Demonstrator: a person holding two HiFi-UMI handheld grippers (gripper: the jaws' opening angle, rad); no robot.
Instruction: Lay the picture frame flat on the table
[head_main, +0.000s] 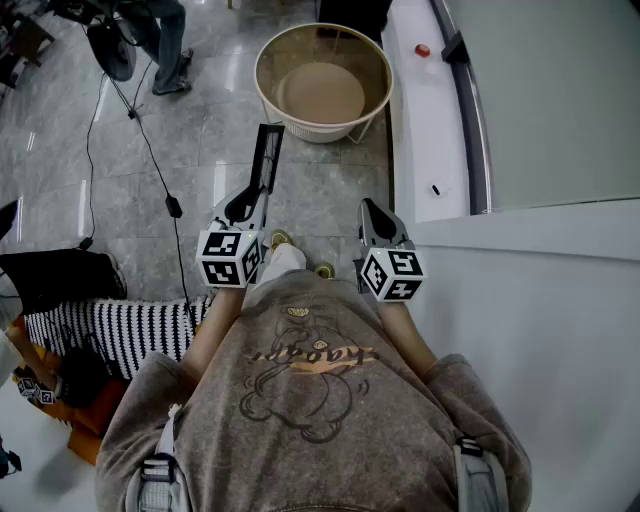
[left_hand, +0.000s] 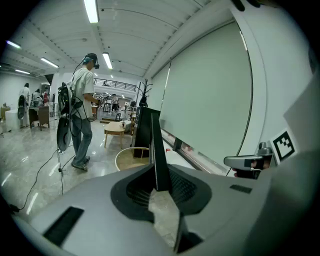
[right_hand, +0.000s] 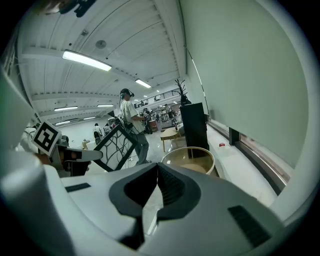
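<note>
- Over grey floor (head_main: 200, 130), head view: left gripper (head_main: 256, 203) holds thin black rectangular picture frame (head_main: 268, 155) upright, short of round beige table (head_main: 320, 92).
- Left gripper view: jaws clamped on frame edge; thin bite, may pivot.
- Right gripper view: right gripper (right_hand: 157, 167) jaws together, empty.

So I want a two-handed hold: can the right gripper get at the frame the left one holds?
Probably yes: the frame juts ahead of the left gripper, and the empty right gripper sits alongside with only air between.
</note>
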